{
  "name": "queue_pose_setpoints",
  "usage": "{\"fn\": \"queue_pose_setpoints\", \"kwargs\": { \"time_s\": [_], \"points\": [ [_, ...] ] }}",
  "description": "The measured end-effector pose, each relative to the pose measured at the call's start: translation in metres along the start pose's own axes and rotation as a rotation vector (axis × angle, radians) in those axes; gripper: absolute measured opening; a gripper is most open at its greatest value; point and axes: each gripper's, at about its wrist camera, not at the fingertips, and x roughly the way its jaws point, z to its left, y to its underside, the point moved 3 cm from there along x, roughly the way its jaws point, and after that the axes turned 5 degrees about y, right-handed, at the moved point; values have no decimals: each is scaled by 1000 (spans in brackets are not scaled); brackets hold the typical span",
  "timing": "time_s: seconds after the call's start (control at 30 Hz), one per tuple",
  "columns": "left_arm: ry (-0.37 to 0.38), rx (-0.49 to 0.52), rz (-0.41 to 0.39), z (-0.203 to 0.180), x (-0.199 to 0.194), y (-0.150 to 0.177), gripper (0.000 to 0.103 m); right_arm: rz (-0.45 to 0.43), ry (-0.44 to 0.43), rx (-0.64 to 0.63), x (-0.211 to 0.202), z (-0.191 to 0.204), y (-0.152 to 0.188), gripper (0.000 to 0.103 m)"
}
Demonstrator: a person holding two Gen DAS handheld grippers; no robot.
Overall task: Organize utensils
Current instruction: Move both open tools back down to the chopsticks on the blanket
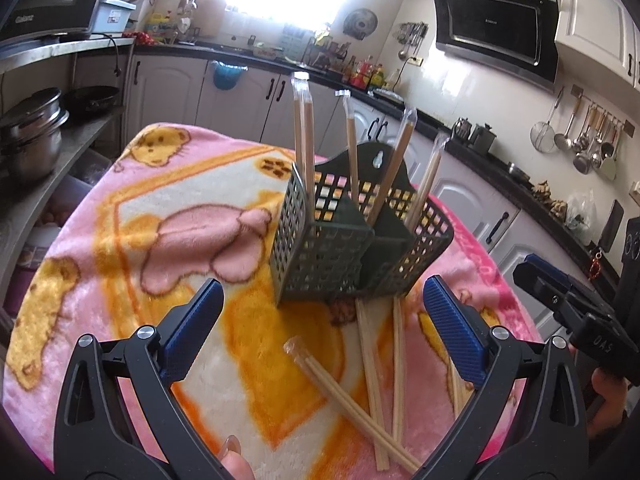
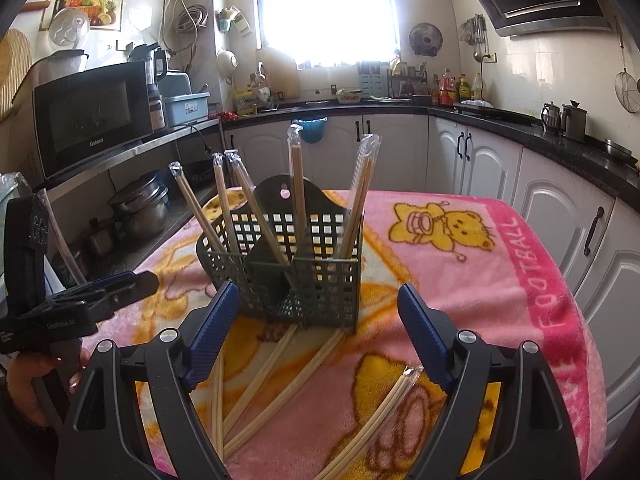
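Note:
A dark green mesh utensil holder point(image 1: 320, 256) stands on the pink blanket; it also shows in the right wrist view point(image 2: 320, 280). Several plastic-wrapped chopstick pairs point(image 1: 394, 168) stand upright in it, as the right wrist view point(image 2: 298, 196) shows too. More wrapped pairs point(image 1: 344, 396) lie flat on the blanket in front of the holder, also in the right wrist view point(image 2: 280, 376). My left gripper point(image 1: 324, 320) is open and empty, above the lying pairs. My right gripper point(image 2: 318, 320) is open and empty, just in front of the holder. One wrapped pair point(image 2: 376, 416) lies under its right finger.
The pink bear blanket point(image 1: 180, 240) covers the table, seen also in the right wrist view point(image 2: 500, 280). Pots point(image 1: 28, 136) sit on a steel shelf at left. Cabinets and a black counter point(image 2: 560, 140) run behind and to the right. A microwave point(image 2: 92, 116) stands at left.

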Motion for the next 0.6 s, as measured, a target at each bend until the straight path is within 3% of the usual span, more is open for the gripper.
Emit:
{"fn": "queue_pose_setpoints", "kwargs": {
  "time_s": [0.6],
  "points": [
    [11, -27, 170, 9, 40, 38, 92, 115, 19, 13, 25, -11, 23, 79]
  ]
}}
